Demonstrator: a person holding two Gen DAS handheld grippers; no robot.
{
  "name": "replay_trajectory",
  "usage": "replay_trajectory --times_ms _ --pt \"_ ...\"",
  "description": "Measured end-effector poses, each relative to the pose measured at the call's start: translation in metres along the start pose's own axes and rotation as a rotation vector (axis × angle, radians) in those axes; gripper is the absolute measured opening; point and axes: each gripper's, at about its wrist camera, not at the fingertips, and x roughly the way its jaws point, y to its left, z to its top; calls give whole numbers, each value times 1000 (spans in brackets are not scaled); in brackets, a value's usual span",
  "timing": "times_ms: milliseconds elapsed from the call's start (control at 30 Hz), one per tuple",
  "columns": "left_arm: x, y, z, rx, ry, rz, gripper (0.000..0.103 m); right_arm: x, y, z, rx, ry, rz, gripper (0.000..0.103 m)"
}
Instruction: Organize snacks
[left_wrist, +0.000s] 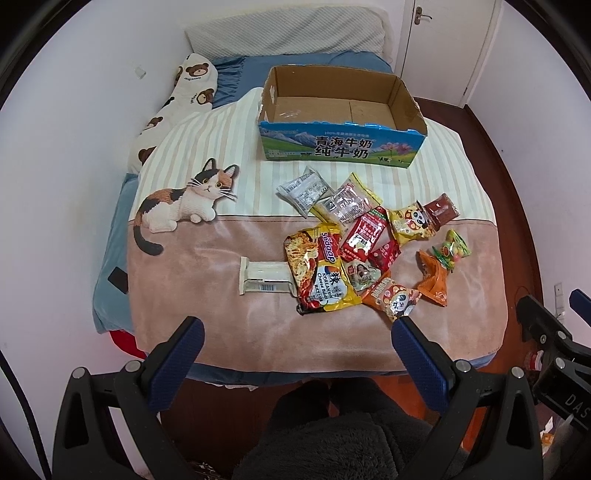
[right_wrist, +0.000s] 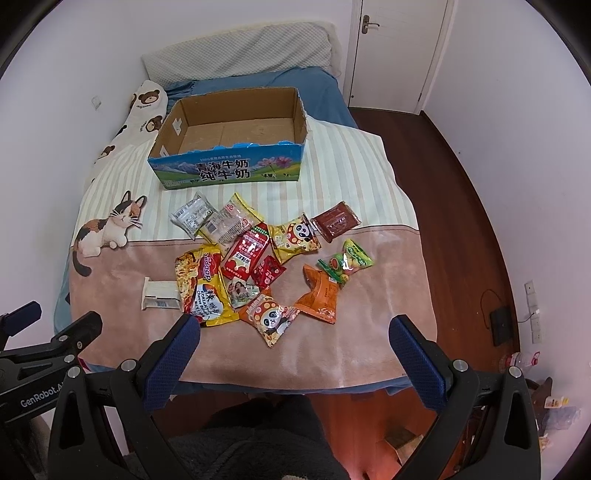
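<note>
Both tools, left tool (left_wrist: 297, 334) and right tool (right_wrist: 293, 332), hang wide open and empty at frame bottom, snack packets (right_wrist: 258, 266) piled mid-frame on the bed blanket (right_wrist: 332, 350) below the empty carton (right_wrist: 229, 171); light, crinkly, slippery film, likely best pinched at a sealed edge.

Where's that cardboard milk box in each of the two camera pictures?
Left wrist view: the box sits upper middle, slightly right of centre, beyond the snack pile.
Right wrist view: the box sits upper left of centre, beyond the same pile.
Shared landmark: the cat picture on the blanket, to the box's lower left in both.
</note>
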Motion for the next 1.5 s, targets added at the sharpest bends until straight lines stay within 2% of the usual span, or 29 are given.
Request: replay_trajectory --times_ms 1500 --pt "-3 -2 2 5 13 -3 103 0 1 -1 -5 6 -5 103"
